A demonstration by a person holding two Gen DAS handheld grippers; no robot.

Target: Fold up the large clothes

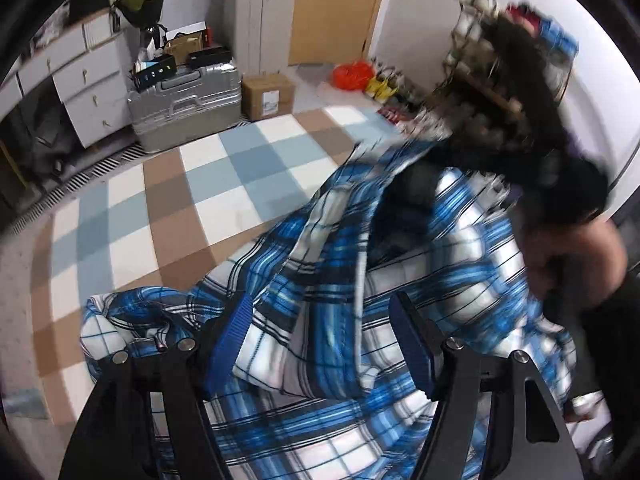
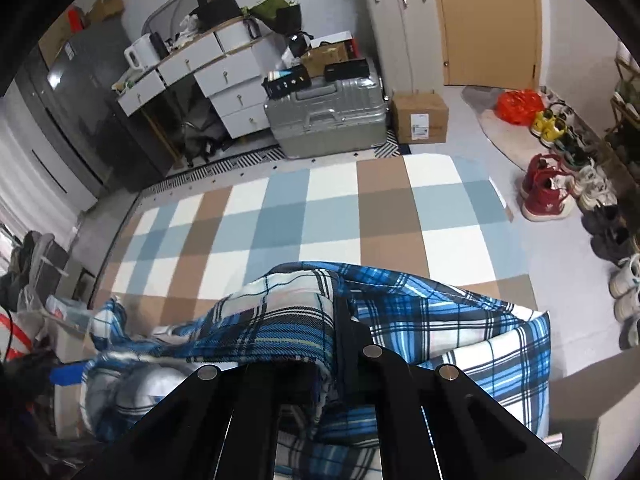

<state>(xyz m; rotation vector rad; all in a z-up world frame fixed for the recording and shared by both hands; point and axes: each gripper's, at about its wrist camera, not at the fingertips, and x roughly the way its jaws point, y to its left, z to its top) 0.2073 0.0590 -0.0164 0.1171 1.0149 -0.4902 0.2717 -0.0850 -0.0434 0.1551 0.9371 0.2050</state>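
A large blue, white and black plaid shirt (image 1: 332, 248) lies crumpled on a checkered blue, brown and white blanket (image 1: 192, 200). My left gripper (image 1: 320, 344) hangs open just above the shirt; its blue pads (image 1: 230, 344) stand wide apart and the cloth runs loosely between them. In the right wrist view my right gripper (image 2: 336, 320) is shut on a bunched fold of the plaid shirt (image 2: 448, 320), which drapes over and hides the fingertips. The left wrist view shows this arm as a blurred black shape, with a hand (image 1: 576, 256) at the right, lifting a ridge of cloth.
Beyond the blanket (image 2: 320, 208) stand a silver suitcase (image 2: 324, 116), a cardboard box (image 2: 420, 118), white drawers (image 2: 224, 76) and a tall white suitcase (image 2: 400, 28). Shoes (image 2: 544, 192) and an orange bag (image 2: 518, 106) line the floor at the right. Clutter sits at the left edge.
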